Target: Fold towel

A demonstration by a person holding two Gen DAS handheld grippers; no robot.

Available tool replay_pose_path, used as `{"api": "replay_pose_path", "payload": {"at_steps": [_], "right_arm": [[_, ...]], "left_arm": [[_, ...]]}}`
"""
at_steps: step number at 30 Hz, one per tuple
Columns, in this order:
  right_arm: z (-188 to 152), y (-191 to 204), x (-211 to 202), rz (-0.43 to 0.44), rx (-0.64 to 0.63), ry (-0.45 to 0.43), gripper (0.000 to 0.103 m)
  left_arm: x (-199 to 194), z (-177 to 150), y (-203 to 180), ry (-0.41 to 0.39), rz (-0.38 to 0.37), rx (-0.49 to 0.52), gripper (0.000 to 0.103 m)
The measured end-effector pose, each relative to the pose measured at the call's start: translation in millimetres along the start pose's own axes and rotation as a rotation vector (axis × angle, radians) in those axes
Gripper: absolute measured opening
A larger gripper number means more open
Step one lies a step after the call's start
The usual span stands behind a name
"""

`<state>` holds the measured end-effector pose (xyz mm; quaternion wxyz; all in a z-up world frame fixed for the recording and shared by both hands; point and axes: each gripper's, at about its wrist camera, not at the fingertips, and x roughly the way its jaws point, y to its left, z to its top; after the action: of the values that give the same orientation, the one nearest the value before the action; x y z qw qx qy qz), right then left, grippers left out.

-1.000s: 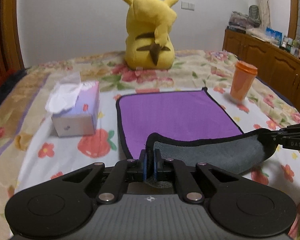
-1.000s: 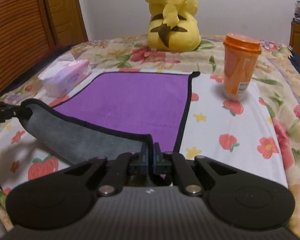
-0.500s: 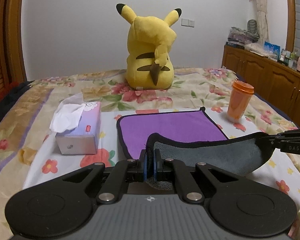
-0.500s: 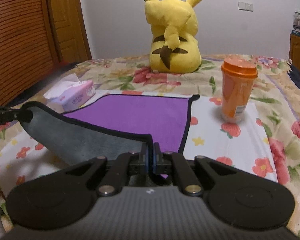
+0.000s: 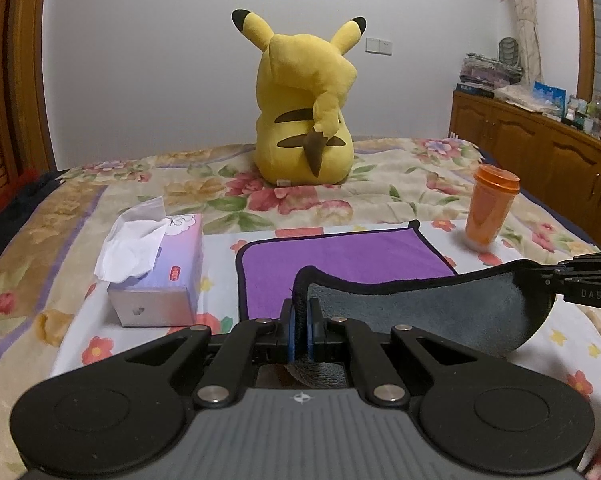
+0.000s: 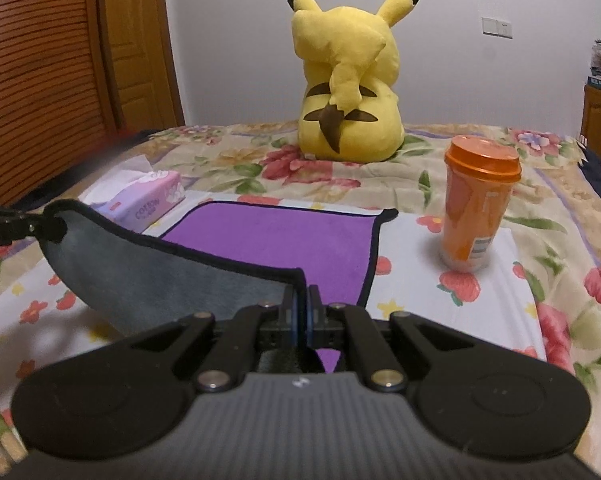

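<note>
The towel (image 5: 340, 258), purple on its upper face and grey beneath with black piping, lies in the middle of the flowered bedspread (image 5: 400, 168), its far half flat and its near edge lifted clear so the grey underside sags in a shallow curve between the 2 tools. The left gripper (image 5: 299, 320) is clenched on the near left corner, the piping pinched between its blue pads; the right gripper (image 6: 300, 316) is clamped just as tightly on the near right corner. The step in hand looks like the 1st fold, carrying the near edge over to the far edge. To do it well, both corners should travel forward at the same height and pace, the span between them kept taut enough to take out the sag, then be laid down so the piping meets piping at the 2 far corners before either claw lets go. Toward the bedspread's left edge a tissue box (image 5: 158, 272) sits just beside the towel; toward the right edge an orange lidded cup (image 6: 476, 204) stands near the far right corner and could be clipped by a wide swing. A Pikachu plush (image 5: 306, 108) sits well beyond, near the far edge.
</note>
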<state>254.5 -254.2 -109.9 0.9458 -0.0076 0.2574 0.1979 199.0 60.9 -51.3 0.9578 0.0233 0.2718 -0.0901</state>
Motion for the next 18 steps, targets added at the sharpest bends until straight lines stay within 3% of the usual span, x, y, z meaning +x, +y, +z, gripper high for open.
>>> {"api": "replay_pose_path", "payload": {"at_steps": [18], "right_arm": [[1, -5, 27, 0.008, -0.020, 0.031, 0.005]], "left_arm": [[24, 4, 3, 0.011, -0.006, 0.022, 0.008]]}}
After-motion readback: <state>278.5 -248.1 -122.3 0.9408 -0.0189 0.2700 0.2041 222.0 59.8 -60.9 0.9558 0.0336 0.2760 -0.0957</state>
